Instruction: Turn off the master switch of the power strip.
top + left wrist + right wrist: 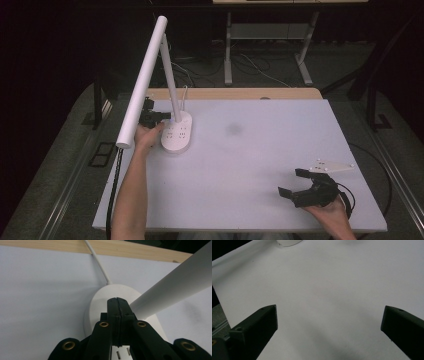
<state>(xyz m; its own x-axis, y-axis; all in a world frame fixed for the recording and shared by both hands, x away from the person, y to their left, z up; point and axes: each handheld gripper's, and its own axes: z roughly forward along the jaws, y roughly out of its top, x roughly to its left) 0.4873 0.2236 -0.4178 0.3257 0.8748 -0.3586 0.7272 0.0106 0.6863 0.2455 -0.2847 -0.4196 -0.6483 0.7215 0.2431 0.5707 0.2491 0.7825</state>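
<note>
A white desk lamp stands at the table's far left: an oval base (177, 132) with socket slots, a slanted stem (170, 80) and a long tube head (142, 80). My left gripper (165, 116) reaches the base from the left. In the left gripper view its jaws (117, 300) are pressed flat together over the base (100, 300), beside the stem (175, 287), with nothing between them. My right gripper (292, 182) rests at the near right, its jaws wide apart over bare table (330, 308). The rim of the lamp base (287, 242) shows far off in that view.
The white table top (260, 150) has a wooden strip (235, 93) along its far edge. The lamp's white cord (98, 262) runs from the base over that strip. Metal stand legs (228, 55) and loose cables lie on the floor behind.
</note>
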